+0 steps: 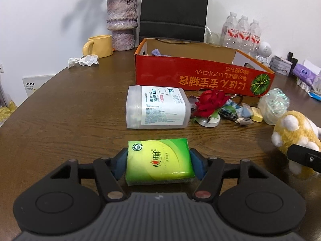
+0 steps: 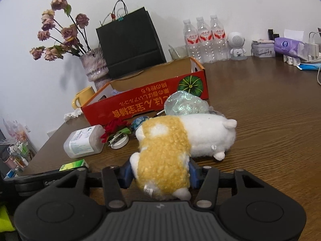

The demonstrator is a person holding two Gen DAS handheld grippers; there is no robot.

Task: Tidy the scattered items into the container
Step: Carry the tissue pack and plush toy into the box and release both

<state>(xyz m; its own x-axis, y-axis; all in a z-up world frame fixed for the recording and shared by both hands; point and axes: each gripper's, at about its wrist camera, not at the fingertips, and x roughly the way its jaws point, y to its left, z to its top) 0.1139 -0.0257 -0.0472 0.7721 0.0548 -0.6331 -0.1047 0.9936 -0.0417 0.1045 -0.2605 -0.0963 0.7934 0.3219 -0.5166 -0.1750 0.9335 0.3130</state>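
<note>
- The left gripper (image 1: 159,161) has its blue pads pressed on the two short sides of a green plastic-wrapped pocket tissue pack (image 1: 159,158), which lies flat on the brown wooden table (image 1: 60,120); gripping across the narrow width suits a soft, slippery packet.
- The right gripper (image 2: 160,173) is clamped on the yellow end of a yellow-and-white plush toy animal (image 2: 176,142), whose white half lies on the table ahead; the fleece bulges past the pads, so the hold is probably squashy rather than firm.
- Beyond the tissue pack, a clear rectangular plastic box of cotton swabs (image 1: 156,108) lies on its side.
- Just beside it, to the right, cluster a red fabric rose (image 1: 210,102), a small round silver tin (image 1: 208,121), a pale yellow eraser-like block (image 1: 256,115) and a crumpled iridescent plastic wrap (image 1: 274,104), all waiting outside the container.
- Farther back stands the red open-topped cardboard box with a pumpkin print (image 1: 200,76), close enough for short carries; inside, only a bluish-purple item (image 1: 157,52) shows above the wall, and the rest of its floor is hidden.
</note>
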